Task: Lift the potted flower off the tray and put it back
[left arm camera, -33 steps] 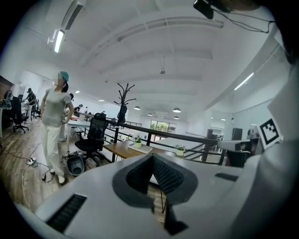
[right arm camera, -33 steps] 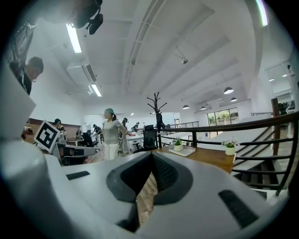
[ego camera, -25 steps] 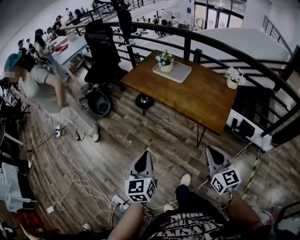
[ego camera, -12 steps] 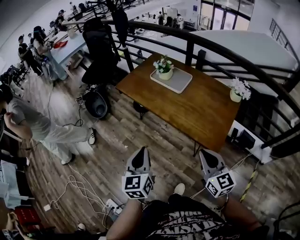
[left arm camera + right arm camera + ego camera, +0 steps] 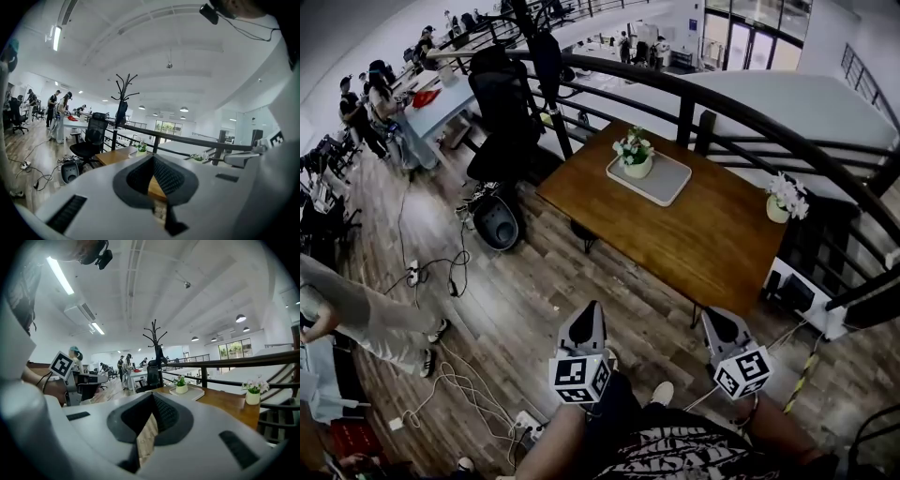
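Potted flower (image 5: pixel 635 153), white blooms in a small cream pot, stands on the pale rectangular tray (image 5: pixel 671 184) near the far left corner of the brown wooden worktop (image 5: pixel 712 234). It lies ahead, well apart from both tongs. The left tongs (image 5: pixel 592 309) are slightly nearer than the right tongs (image 5: pixel 713 316). Both are clenched and empty. Compared with a second ago, the worktop sits closer.

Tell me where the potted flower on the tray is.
In the head view the potted flower stands on the left end of the grey tray, at the far side of the wooden table, near the black railing.
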A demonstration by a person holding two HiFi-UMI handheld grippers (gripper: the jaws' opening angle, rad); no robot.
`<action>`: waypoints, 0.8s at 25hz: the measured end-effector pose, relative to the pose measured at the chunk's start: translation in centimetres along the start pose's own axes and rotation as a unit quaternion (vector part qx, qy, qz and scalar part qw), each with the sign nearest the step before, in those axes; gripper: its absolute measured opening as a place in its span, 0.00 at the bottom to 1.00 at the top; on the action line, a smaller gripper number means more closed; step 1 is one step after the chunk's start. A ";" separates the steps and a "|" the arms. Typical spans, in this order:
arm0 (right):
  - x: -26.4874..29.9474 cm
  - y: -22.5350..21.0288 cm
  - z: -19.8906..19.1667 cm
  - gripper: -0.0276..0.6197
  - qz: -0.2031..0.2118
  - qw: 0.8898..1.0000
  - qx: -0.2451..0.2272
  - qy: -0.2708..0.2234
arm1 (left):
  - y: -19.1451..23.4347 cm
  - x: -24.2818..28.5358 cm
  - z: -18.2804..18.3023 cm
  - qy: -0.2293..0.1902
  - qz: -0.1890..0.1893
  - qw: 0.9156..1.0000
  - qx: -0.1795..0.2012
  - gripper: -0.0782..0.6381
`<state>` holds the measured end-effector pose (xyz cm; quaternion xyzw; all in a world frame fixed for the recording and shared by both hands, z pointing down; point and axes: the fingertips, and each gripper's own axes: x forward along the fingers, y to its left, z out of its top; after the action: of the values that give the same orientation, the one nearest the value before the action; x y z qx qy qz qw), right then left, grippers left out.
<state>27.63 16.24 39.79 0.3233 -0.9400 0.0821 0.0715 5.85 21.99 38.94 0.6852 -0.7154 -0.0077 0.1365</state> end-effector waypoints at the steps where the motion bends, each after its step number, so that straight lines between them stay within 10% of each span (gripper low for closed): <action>1: 1.1 -0.1 0.0 0.04 -0.002 1.000 -0.003 0.001 | 0.8 0.7 -0.1 0.002 -0.002 1.000 0.001 0.11; 20: 13.9 0.7 1.0 0.04 -0.036 0.999 -0.014 0.031 | 7.3 12.4 -1.2 0.059 -0.097 0.993 0.014 0.11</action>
<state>16.23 8.31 41.32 0.3530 -0.9263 0.0766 0.1074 -1.34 10.50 43.86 0.7524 -0.6365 0.0298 0.1671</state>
